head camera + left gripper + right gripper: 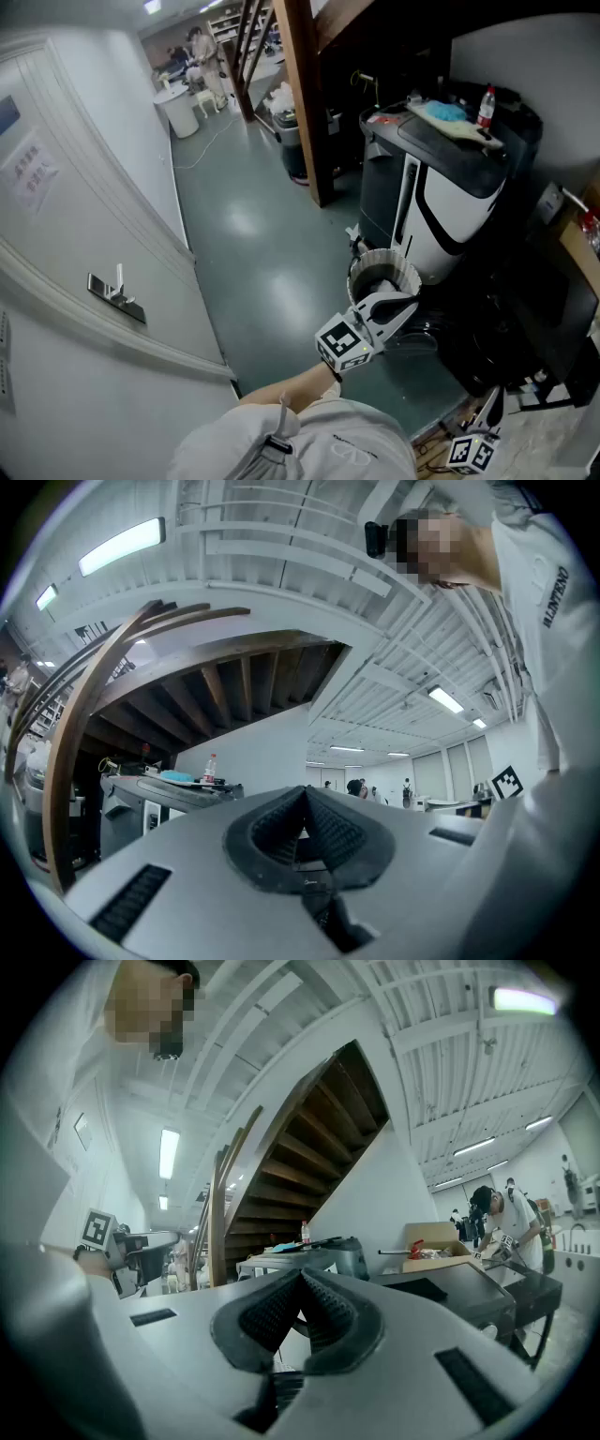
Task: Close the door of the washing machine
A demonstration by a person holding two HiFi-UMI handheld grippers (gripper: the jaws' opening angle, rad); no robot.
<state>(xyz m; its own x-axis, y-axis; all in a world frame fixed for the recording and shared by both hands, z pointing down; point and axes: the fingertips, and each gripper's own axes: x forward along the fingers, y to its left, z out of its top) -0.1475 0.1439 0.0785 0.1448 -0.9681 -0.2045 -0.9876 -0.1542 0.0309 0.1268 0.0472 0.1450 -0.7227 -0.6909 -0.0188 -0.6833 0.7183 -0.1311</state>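
Grey-green flooring (253,253) was bounded on the left by a white panelled wall (84,187), with a wooden post (305,103) set farther off. Near the middle, the left gripper (398,307) was held with its jaws pressed together on nothing. Just right and beyond, the washing machine (441,202) was seen, a bottle (486,105) standing on top. At the near right, the right gripper (300,1283) was likewise closed and empty.
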